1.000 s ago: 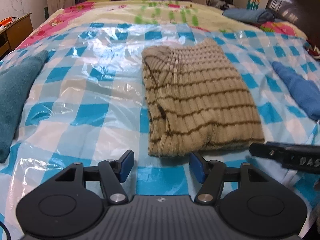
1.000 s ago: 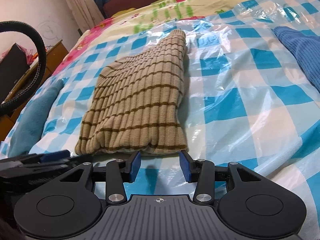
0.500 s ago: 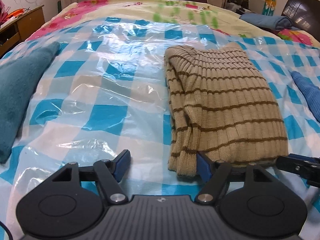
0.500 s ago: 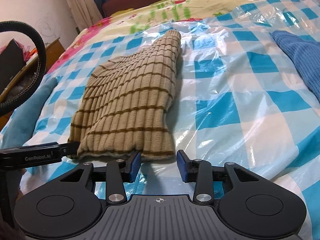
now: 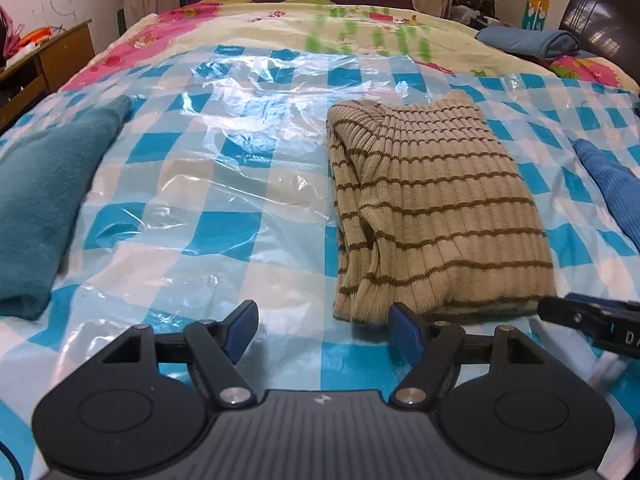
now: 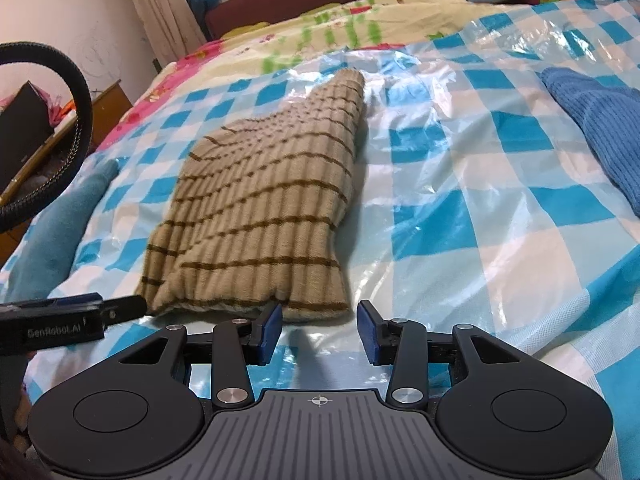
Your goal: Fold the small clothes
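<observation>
From the left wrist camera, the left gripper [image 5: 322,330] hovered with its blue pads spread wide and nothing between them, at the near left corner of the folded tan sweater with brown stripes [image 5: 436,212]. The sweater lay on the clear plastic sheet [image 5: 240,152] covering the blue-and-white checked bedcover [image 5: 132,264]. A teal garment [image 5: 44,200] lay well to the left, a blue knit garment [image 5: 612,196] to the right. At the right edge the right gripper's finger showed white letters, only "DA" legible.

From the right wrist camera, the right gripper [image 6: 320,328] was released, its jaws opening, empty, just short of the sweater's [image 6: 264,208] near hem. The left gripper's [image 6: 80,316] finger entered from the left, its tip at the sweater's near left corner, printed with what looked like "GenRobot.AI", though the lettering was slightly blurred. A black cable [image 6: 76,120] looped at the left.
</observation>
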The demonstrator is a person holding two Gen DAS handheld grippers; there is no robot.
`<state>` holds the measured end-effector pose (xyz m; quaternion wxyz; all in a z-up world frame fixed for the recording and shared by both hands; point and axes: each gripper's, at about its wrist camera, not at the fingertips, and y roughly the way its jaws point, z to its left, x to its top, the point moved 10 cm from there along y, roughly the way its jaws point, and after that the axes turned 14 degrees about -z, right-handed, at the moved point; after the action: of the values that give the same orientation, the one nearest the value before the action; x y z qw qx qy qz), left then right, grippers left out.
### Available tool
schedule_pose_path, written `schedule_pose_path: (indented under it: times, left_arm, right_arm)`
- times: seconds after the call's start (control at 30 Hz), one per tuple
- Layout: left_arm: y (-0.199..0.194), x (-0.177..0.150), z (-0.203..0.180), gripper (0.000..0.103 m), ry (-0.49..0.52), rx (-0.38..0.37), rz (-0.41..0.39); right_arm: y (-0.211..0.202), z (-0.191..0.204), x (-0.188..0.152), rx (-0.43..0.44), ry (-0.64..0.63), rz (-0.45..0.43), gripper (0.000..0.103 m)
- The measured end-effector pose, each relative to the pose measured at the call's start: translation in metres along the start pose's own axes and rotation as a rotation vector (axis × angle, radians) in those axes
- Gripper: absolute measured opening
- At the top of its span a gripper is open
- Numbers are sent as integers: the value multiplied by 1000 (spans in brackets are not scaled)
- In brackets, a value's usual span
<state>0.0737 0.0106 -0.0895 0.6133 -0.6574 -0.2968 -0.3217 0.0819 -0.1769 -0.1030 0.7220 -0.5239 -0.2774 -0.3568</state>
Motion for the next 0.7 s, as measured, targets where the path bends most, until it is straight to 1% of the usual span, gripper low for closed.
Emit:
schedule_pose_path:
  times: [0.13, 0.2, 0.3, 0.4, 0.5, 0.57, 0.7]
  left_arm:
    - [-13, 4, -2, 83, 4, 13, -14]
    - [-15, 3, 0, 88, -4, 24, 3]
    - [-15, -1, 3, 92, -19, 47, 34]
    - [-13, -1, 6, 96, -14, 77, 13]
    - [-11, -3, 5, 97, -16, 83, 0]
    - [-9, -7, 3, 99, -9, 78, -1]
    - [-4, -15, 0, 100, 15, 90, 24]
  right_arm:
    - [-3, 8, 4, 18, -7, -12, 41]
    - [-3, 13, 5, 24, -12, -2, 41]
    - [-1, 19, 9, 30, -9, -7, 41]
    - [-4, 24, 7, 46, -6, -21, 41]
    - [-8, 28, -3, 33, -44, -25, 41]
    - [-8, 31, -8, 40, -53, -16, 41]
    - [-6, 31, -10, 40, -48, -13, 41]
